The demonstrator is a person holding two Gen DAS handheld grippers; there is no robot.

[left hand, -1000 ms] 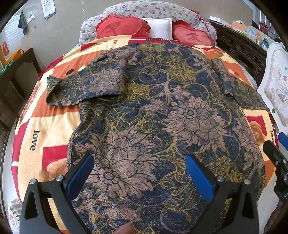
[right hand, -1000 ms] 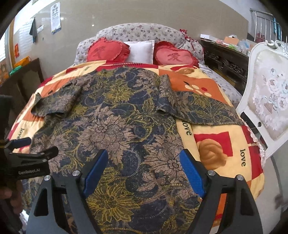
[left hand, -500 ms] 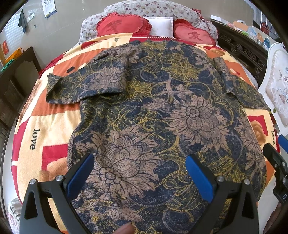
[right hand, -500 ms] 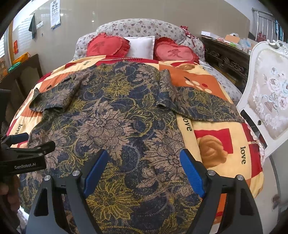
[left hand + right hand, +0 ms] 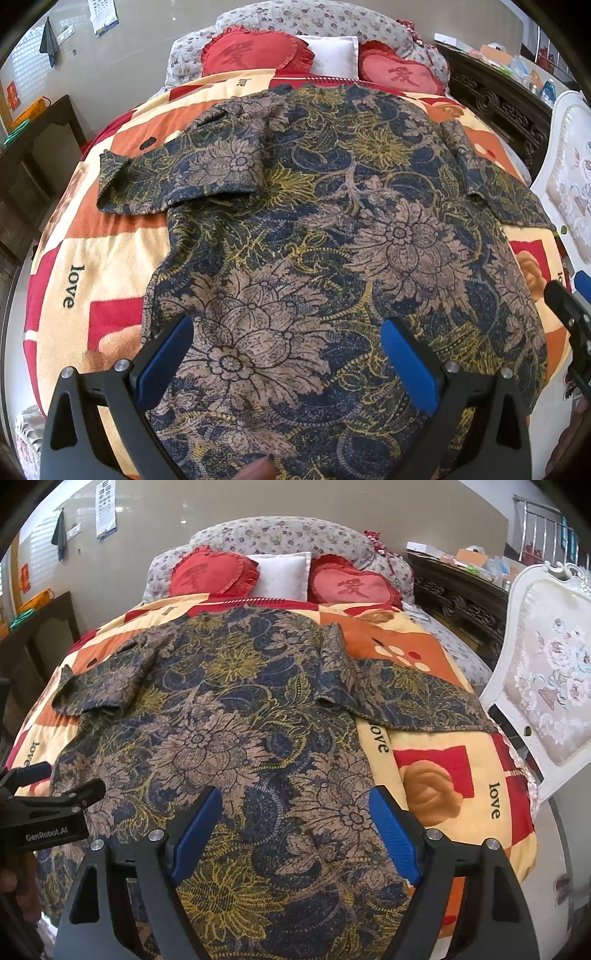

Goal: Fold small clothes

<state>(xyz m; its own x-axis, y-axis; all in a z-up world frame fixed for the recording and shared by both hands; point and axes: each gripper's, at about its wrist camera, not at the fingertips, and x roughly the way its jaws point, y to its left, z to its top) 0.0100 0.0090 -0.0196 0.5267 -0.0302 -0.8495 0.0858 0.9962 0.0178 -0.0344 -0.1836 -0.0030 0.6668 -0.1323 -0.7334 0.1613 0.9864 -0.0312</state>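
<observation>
A dark blue, tan and yellow floral short-sleeved shirt lies spread flat on the bed, collar toward the pillows, both sleeves out; it also shows in the right wrist view. My left gripper is open and empty, hovering above the shirt's lower left part. My right gripper is open and empty above the shirt's lower right part. Each gripper shows at the edge of the other's view: the right one, the left one. The left sleeve has a rumpled fold.
The bed has an orange, red and cream blanket printed "love". Two red heart cushions and a white pillow lie at the head. A white upholstered chair stands at the right, dark wooden furniture at the left.
Both grippers have risen or tilted slightly, so the shirt sits a little lower in the views. Both stay open; the shirt has not moved.
</observation>
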